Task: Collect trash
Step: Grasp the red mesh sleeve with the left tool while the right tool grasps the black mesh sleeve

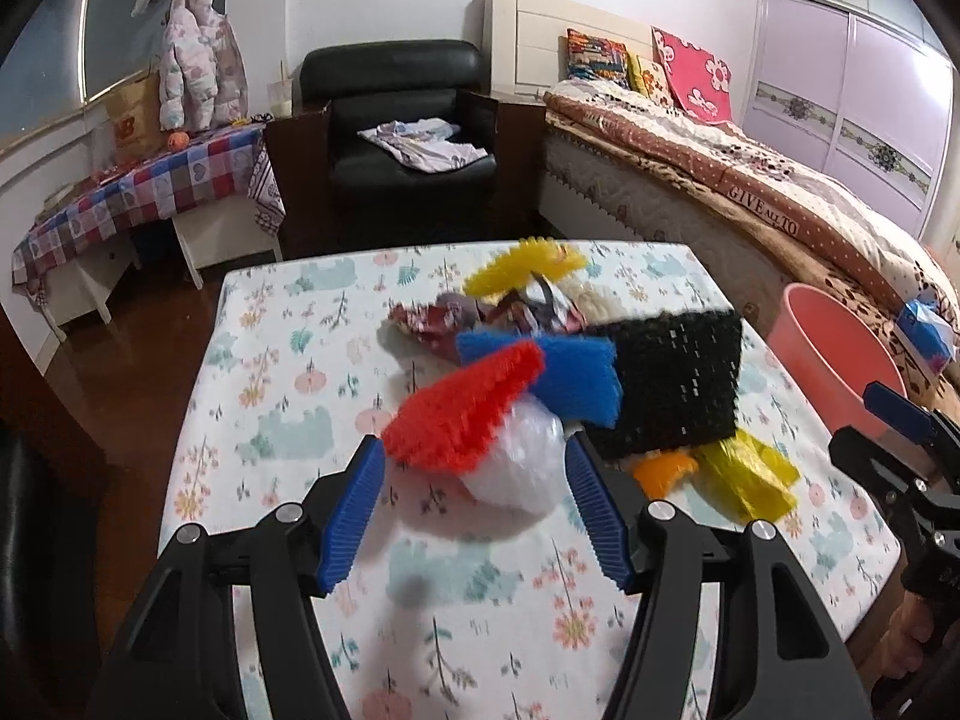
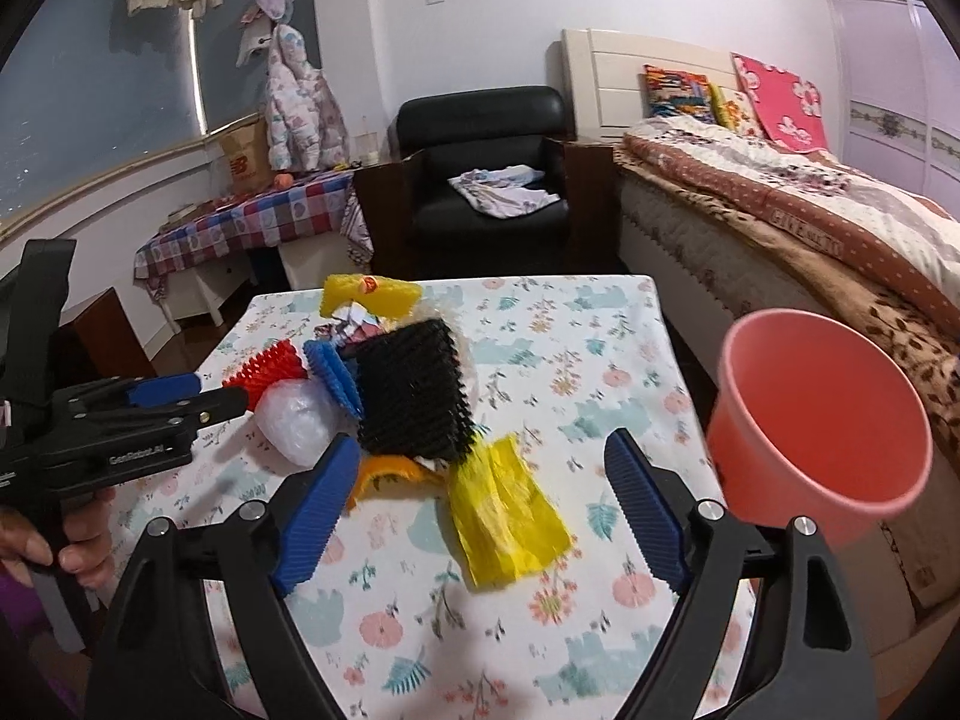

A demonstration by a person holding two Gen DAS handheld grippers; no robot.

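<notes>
Right wrist: right gripper (image 2: 474,498) fingers spread, yellow wrapper (image 2: 510,516) between (untouched); left gripper (image 1: 474,510) spread; table edge (image 2: 672,324) clear.

We see even, fairly bright indoor light with soft shadows on the bench (image 1: 288,396). Fisheye bending curves both views, corners go black, and slight motion blur softens the trash pile (image 2: 384,396).

A printed cloth covered the surface (image 2: 540,630); the pink bucket (image 2: 822,432) looked smooth plastic, the yellow wrapper (image 2: 510,516) crinkled film, the black pad (image 2: 414,396) bristly, the armchair (image 2: 480,180) glossy leather
</notes>
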